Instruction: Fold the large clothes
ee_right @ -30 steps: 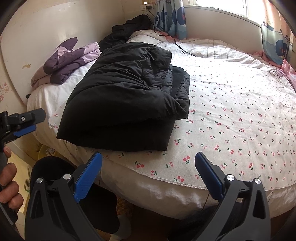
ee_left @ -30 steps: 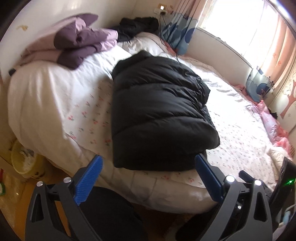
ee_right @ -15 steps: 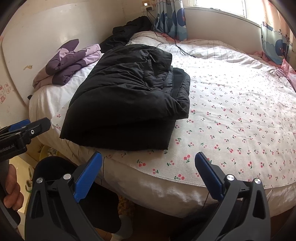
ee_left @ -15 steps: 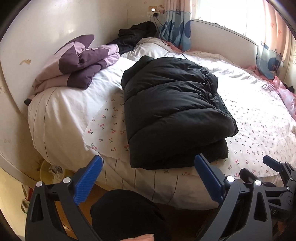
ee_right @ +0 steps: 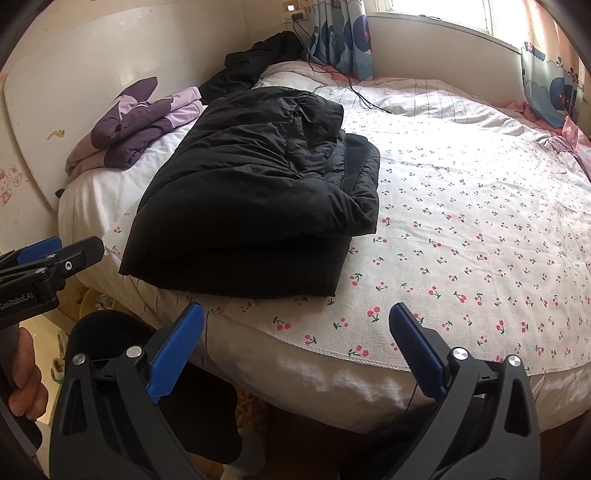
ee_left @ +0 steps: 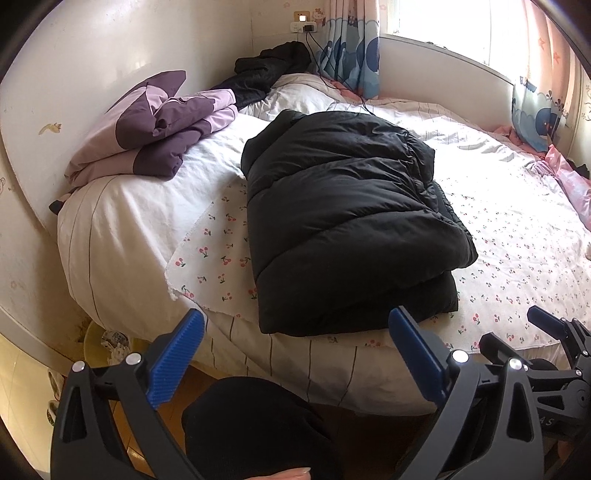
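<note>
Lying folded near the edge of the bed [ee_right: 461, 206], the coat [ee_left: 343, 206] is kept within reach. Both the left gripper [ee_left: 295, 354] and right gripper [ee_right: 295, 350] are held released and empty, clear of it.

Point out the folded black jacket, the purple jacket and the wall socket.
black jacket [ee_left: 347, 221], left wrist view, top quilted panel.
purple jacket [ee_right: 144, 125], right wrist view, dark middle fold.
wall socket [ee_left: 303, 26], left wrist view, plugged faceplate.

Right claw [ee_left: 546, 336] is cut off at the frame edge, right of the left claw [ee_left: 295, 325]. The hand [ee_right: 22, 380] holding it is half cropped. The yellow tub [ee_left: 99, 339] is mostly hidden under the bed [ee_left: 122, 229].
</note>
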